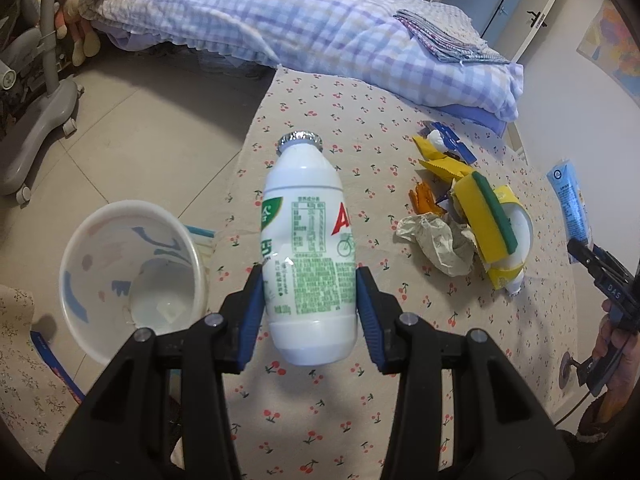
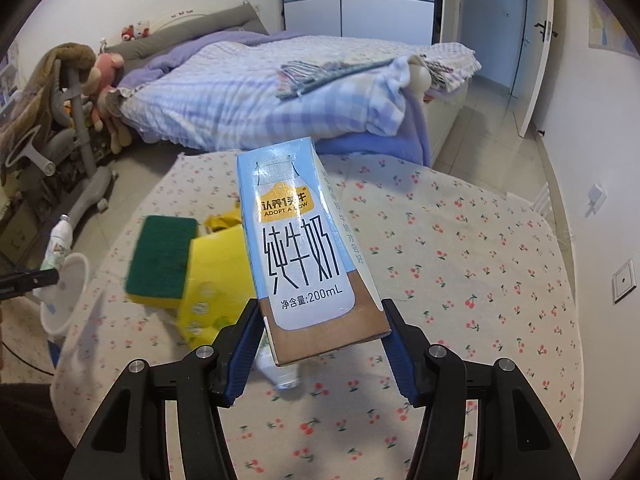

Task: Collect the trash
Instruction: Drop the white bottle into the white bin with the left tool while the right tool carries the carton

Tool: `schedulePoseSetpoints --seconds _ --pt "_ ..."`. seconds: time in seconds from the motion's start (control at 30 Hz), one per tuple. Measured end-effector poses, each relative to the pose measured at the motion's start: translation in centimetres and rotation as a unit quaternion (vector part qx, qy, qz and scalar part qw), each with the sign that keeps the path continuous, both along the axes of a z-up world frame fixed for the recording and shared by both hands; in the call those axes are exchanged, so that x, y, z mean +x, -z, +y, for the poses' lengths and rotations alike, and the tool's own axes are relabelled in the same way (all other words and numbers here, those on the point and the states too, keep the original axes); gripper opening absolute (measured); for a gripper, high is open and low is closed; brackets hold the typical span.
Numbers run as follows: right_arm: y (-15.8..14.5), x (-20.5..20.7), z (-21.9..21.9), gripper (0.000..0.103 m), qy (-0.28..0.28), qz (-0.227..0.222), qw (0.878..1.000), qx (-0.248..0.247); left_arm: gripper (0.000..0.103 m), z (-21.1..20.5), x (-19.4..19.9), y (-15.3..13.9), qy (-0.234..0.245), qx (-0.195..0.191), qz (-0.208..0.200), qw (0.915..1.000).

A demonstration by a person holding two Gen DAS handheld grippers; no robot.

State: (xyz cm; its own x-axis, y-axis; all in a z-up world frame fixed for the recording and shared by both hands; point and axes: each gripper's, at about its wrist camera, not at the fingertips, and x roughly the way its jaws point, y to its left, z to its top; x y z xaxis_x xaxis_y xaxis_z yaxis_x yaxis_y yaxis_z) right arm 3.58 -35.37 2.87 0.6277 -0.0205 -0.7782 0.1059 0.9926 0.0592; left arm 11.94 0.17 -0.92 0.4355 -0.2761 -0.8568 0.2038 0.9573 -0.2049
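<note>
My left gripper (image 1: 310, 300) is shut on a white plastic drink bottle (image 1: 306, 240) with a foil cap, held above the cherry-print tablecloth (image 1: 360, 128). A white bin (image 1: 132, 272) stands on the floor just left of the table. My right gripper (image 2: 322, 334) is shut on a blue and brown milk carton (image 2: 304, 248), lifted over the table; the carton (image 1: 570, 204) and that gripper show at the right edge of the left wrist view. A heap of trash lies on the cloth: a yellow-green sponge (image 1: 490, 212), crumpled paper (image 1: 436, 240), yellow wrappers (image 1: 440, 164).
A bed with a checked purple quilt (image 1: 320, 28) stands behind the table. A grey chair base (image 1: 36, 120) is on the tiled floor at left. In the right wrist view the sponge (image 2: 160, 258), a yellow wrapper (image 2: 212, 292) and the bin (image 2: 68, 292) lie left of the carton.
</note>
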Motion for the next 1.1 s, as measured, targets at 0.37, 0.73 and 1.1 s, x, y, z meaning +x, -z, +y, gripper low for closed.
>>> schedulePoseSetpoints --seconds 0.37,0.73,1.1 --pt "-2.2 1.2 9.2 0.059 -0.089 -0.015 0.996 0.030 0.046 5.3 -0.5 0.2 -0.035 0.030 -0.007 0.9989" --pt "0.9 5.8 20.0 0.059 -0.185 0.046 0.980 0.053 0.046 13.5 2.4 5.1 -0.123 0.053 0.051 0.9897" --pt "5.1 8.2 25.1 0.059 -0.214 0.104 0.970 0.052 0.046 13.5 3.4 9.7 -0.112 0.060 0.131 0.9833"
